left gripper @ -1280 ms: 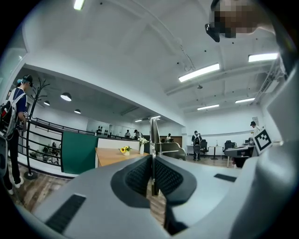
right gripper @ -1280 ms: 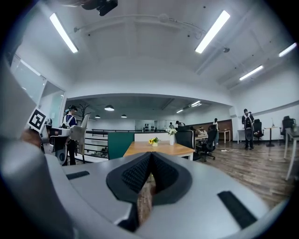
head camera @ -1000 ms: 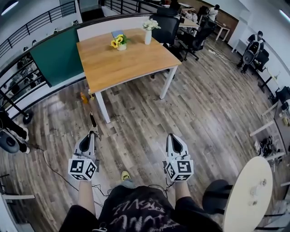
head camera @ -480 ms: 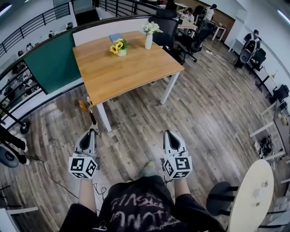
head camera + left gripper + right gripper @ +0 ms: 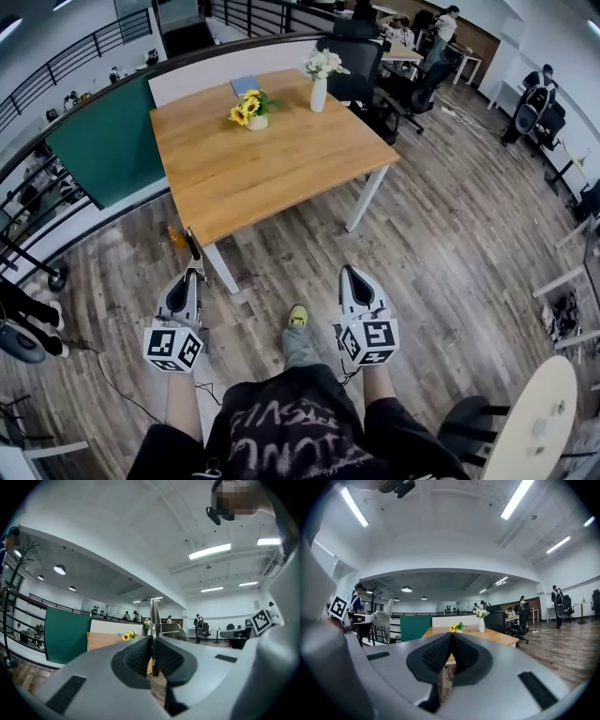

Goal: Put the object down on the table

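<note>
My left gripper is shut on a thin metal object with a dark end, which sticks out forward past the fingertips. In the left gripper view the thin metal object stands upright, pinched edge-on between the closed pads of the left gripper. My right gripper is shut with nothing in it, and its pads meet in the right gripper view. The wooden table lies ahead, beyond both grippers, which hang over the plank floor short of its near corner.
On the table stand a pot of sunflowers, a white vase of flowers and a blue book. A green partition flanks its left, an office chair its far side. A round white table sits at lower right.
The person has walked forward, so the wooden table is nearer and lower in the head view. Both grippers keep the same pose, the left still holding the thin object.
</note>
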### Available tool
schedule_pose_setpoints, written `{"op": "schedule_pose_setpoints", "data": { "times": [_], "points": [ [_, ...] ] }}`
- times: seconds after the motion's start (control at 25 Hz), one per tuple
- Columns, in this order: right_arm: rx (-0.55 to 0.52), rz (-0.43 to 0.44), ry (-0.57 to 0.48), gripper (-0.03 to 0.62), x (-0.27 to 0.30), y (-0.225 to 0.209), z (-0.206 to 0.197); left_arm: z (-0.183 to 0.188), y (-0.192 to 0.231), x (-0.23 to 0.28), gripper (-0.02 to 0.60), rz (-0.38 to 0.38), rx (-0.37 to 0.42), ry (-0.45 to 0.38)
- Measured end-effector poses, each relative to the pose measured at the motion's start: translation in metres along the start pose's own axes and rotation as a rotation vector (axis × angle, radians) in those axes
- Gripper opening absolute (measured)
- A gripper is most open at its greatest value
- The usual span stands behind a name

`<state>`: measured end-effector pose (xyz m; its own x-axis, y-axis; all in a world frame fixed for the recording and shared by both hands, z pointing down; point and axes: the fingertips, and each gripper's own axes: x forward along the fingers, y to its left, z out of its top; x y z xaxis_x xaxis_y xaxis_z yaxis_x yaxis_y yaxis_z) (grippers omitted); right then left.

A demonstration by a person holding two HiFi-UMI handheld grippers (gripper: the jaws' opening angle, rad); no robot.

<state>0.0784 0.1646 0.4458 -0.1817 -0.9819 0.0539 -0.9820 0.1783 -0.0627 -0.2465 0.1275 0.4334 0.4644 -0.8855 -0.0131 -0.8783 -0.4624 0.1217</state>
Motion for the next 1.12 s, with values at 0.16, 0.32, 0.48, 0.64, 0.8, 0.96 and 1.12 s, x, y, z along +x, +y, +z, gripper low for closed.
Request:
{"op": "schedule_pose_setpoints", "data": {
  "times": [0.16,0.32,0.48,0.64,0.8,0.96,1.12],
  "points": [
    [0.015,0.016,0.008,0.005,0.070,-0.033,0.004,0.000,0.016,0.067,0.014,0.020,0.006,0.016],
    [0.022,0.055,0.017,0.005,0.146,-0.061,0.012,0.010,0.036,0.136,0.014,0.055,0.011,0.014],
    [0.040,0.100,0.031,0.005,0.218,-0.086,0.016,0.008,0.053,0.199,0.014,0.100,0.028,0.044],
    [0.054,0.142,0.050,0.005,0.274,-0.102,0.016,0.006,0.064,0.246,0.014,0.136,0.036,0.074],
    [0.067,0.170,0.067,0.005,0.313,-0.113,0.011,-0.002,0.069,0.276,0.014,0.152,0.076,0.119],
    [0.072,0.194,0.090,0.005,0.339,-0.114,0.003,-0.014,0.079,0.295,0.014,0.168,0.120,0.174],
    [0.073,0.205,0.109,0.005,0.359,-0.116,-0.001,-0.017,0.081,0.310,0.014,0.163,0.120,0.174]
  ]
}}
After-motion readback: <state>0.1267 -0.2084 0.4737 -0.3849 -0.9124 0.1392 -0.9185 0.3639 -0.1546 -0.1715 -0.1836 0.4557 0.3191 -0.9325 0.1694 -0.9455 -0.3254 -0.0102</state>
